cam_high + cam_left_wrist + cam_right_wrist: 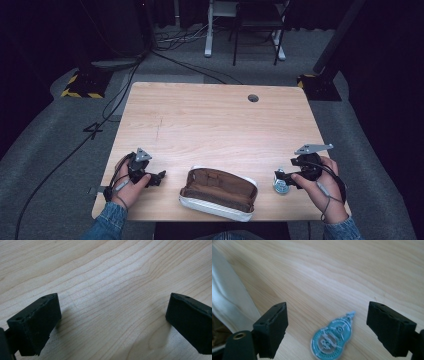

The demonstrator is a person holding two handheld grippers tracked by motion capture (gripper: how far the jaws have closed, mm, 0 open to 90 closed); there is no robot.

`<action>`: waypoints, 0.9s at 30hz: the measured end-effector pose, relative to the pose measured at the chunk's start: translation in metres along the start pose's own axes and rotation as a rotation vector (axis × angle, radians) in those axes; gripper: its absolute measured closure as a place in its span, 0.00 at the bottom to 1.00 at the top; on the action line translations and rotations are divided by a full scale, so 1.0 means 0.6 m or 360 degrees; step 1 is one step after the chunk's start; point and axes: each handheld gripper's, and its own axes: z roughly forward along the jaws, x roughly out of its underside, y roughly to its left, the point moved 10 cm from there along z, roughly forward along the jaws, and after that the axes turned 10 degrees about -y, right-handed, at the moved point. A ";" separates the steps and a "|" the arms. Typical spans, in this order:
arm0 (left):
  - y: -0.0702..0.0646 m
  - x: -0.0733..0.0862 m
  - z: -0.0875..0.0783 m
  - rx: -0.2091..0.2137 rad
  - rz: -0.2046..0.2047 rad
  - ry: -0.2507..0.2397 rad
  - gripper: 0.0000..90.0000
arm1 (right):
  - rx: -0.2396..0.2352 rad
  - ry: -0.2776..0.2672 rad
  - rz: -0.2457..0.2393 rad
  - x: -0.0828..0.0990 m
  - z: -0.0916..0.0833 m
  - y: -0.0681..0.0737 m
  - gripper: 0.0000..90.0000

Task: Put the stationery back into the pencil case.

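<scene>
A white pencil case lies open near the table's front edge, its brown lining facing up. To its right, a teal correction tape dispenser lies flat on the wood. My right gripper hovers just over it, pointing left toward the case. In the right gripper view the tape dispenser lies between the jaws, untouched, with the right gripper open and the case's white side at the left. My left gripper sits left of the case, and in its own view the left gripper stands open over bare wood.
The wooden table has a round cable hole near its far edge. Beyond it stand a chair frame and stand bases on the grey floor, with cables trailing at the left.
</scene>
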 end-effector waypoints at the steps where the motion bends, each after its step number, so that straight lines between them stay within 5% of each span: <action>1: 0.000 0.000 0.000 0.0001 0.0000 -0.0001 0.00 | 0.0011 0.0018 0.0009 0.005 0.001 -0.003 0.21; 13: 0.000 0.000 0.000 0.0001 0.0000 0.0000 0.00 | 0.0086 0.0250 0.0117 0.056 0.027 -0.023 0.21; 27: 0.000 0.000 0.000 0.0002 0.0003 0.0001 0.00 | 0.0115 0.0420 0.0065 0.089 0.056 -0.020 0.22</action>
